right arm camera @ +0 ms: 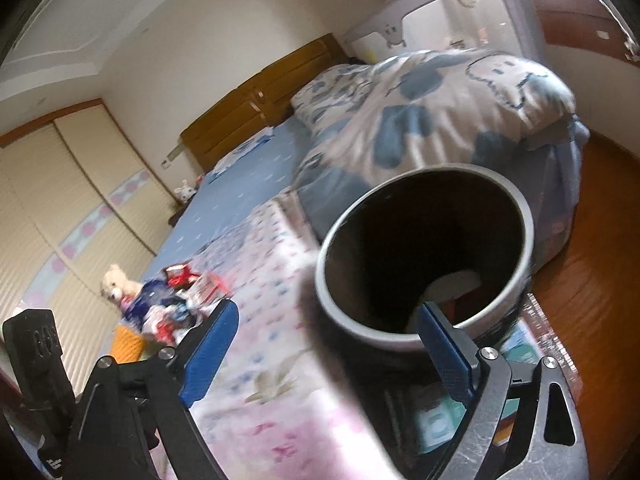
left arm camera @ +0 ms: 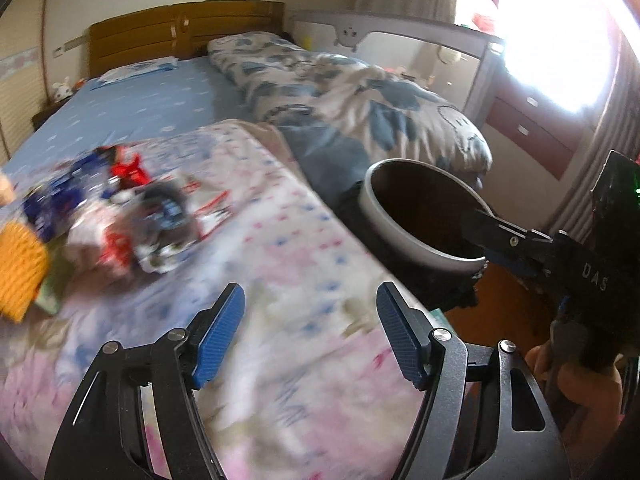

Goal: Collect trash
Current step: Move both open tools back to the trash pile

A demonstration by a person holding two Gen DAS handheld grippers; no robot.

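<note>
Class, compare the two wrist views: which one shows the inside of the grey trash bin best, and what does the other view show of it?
The right wrist view shows the trash bin best: its mouth faces the camera, close, showing something pale deep inside. The left wrist view shows the bin smaller and side-on beside the bed, its interior just dark, with a finger of the right gripper crossing its rim.

Home bedroom — bed (left arm camera: 160,108) with wooden headboard (left arm camera: 180,28), patterned duvet (left arm camera: 360,96), louvred wardrobe doors (right arm camera: 52,184), curtained window (left arm camera: 560,40).
</note>
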